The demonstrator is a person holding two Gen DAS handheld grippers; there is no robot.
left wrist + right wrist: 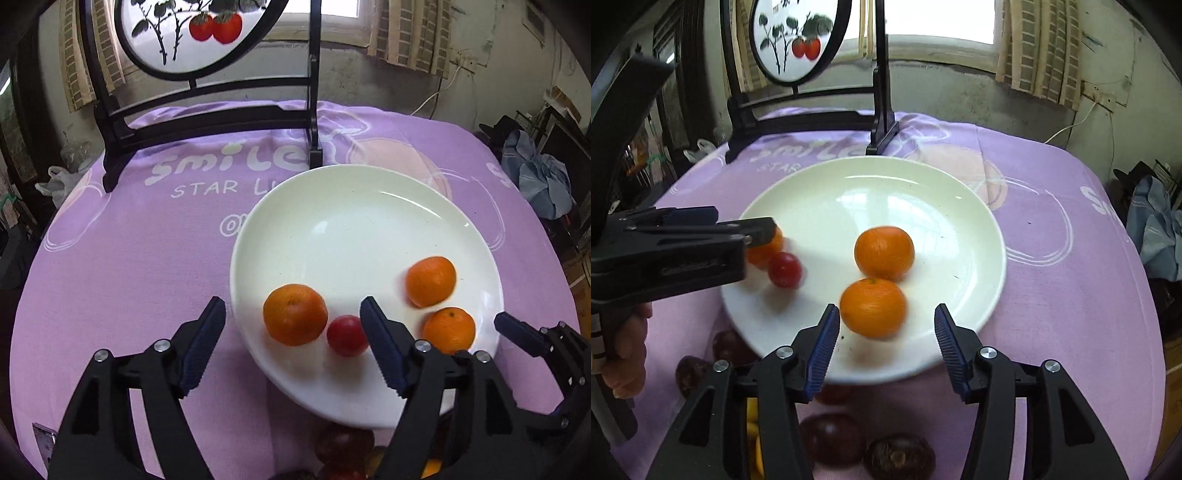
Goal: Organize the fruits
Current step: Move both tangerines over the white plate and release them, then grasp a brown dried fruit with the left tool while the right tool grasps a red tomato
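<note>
A white plate (369,206) (857,192) on the purple tablecloth holds three oranges (295,314) (430,281) (448,329) and a small red fruit (347,335) (784,269). My left gripper (293,349) is open and empty, its fingers either side of the left orange and red fruit at the plate's near edge. My right gripper (884,349) is open and empty, just in front of the nearest orange (873,308); another orange (884,253) lies behind it. The left gripper also shows in the right wrist view (746,229), partly hiding an orange (766,249).
Dark purple round fruits (831,437) (899,458) (690,373) and something yellow (753,432) lie on the cloth in front of the plate. A black wooden stand with a round painted panel (207,118) stands at the table's far side. The table edge drops off at the right.
</note>
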